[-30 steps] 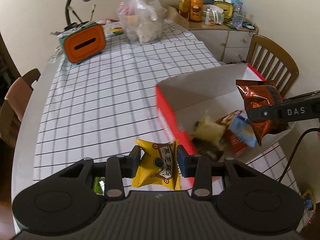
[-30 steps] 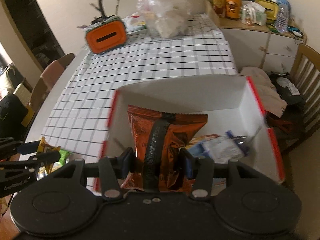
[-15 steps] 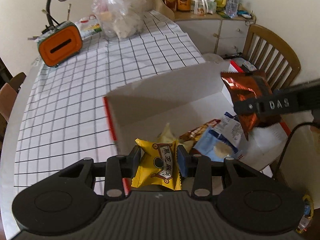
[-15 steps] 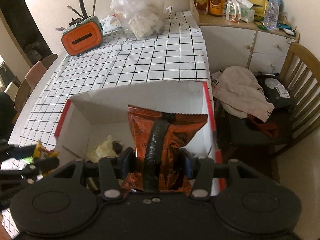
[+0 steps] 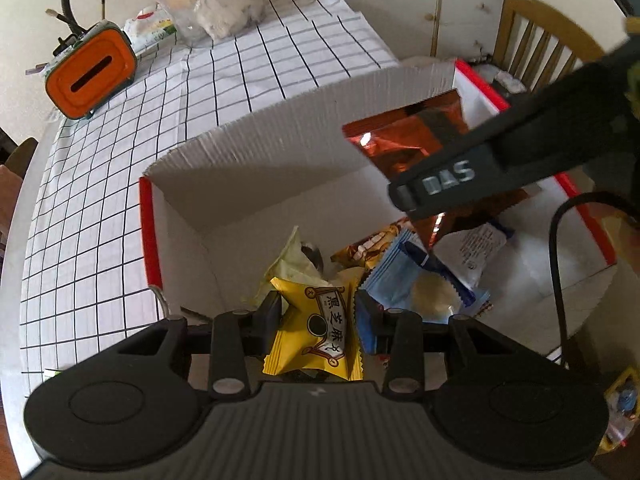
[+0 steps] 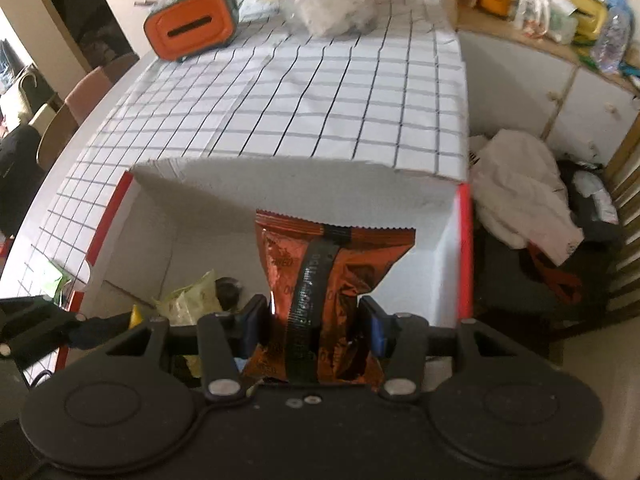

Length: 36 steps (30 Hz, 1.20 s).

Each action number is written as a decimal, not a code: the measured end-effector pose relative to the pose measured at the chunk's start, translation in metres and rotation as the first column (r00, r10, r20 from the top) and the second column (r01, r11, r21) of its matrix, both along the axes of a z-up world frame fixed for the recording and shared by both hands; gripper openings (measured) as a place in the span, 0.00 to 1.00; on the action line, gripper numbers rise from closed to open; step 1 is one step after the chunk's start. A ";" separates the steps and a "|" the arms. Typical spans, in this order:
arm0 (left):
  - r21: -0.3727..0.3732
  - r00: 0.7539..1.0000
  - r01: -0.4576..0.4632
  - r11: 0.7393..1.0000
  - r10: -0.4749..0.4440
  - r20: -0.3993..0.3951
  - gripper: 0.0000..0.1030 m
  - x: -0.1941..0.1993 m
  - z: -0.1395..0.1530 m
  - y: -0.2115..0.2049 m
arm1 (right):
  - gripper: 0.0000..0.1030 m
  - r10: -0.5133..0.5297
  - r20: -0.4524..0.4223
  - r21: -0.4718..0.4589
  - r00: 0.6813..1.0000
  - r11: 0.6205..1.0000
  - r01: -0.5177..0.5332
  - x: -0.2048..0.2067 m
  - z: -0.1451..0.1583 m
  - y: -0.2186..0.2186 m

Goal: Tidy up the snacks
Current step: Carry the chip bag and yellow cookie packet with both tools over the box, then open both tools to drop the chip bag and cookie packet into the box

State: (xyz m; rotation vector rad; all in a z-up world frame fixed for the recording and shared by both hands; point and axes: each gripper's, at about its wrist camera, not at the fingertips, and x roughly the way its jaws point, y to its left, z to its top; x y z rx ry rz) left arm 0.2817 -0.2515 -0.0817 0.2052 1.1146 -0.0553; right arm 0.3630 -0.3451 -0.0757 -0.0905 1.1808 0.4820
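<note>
Left gripper (image 5: pixel 316 312) pinches a yellow packet (image 5: pixel 316 332), right gripper (image 6: pixel 316 316) an orange bag (image 6: pixel 328 280), over the box (image 5: pixel 280 140).

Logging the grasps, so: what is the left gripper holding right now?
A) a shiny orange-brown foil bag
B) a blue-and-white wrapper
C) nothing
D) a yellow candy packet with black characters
D: the left gripper has its jaws closed on the yellow candy packet with black characters, over the red-edged white cardboard box.

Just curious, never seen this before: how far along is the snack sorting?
Done: several packets already lie in the white box. In hand: the left hand-held gripper grips a yellow packet and the right hand-held gripper a copper-coloured bag, both above the box. Left: releasing them; a green wrapper lies outside.
</note>
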 end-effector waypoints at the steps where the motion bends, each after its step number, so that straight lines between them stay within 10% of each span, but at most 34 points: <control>1: 0.006 1.000 0.000 1.000 0.000 -0.006 0.38 0.001 -0.001 -0.001 | 0.48 0.010 -0.005 -0.009 1.000 1.000 -0.010 0.001 -0.003 0.003; 14: 0.030 0.997 0.002 1.000 0.001 -0.075 0.43 0.009 -0.012 -0.006 | 0.48 0.033 -0.044 -0.027 0.999 0.999 -0.034 0.005 -0.014 0.009; 36: -0.087 0.999 0.001 0.996 0.003 0.049 0.69 -0.023 0.025 0.018 | 0.66 -0.014 0.002 0.026 1.000 1.000 0.014 -0.024 0.017 -0.006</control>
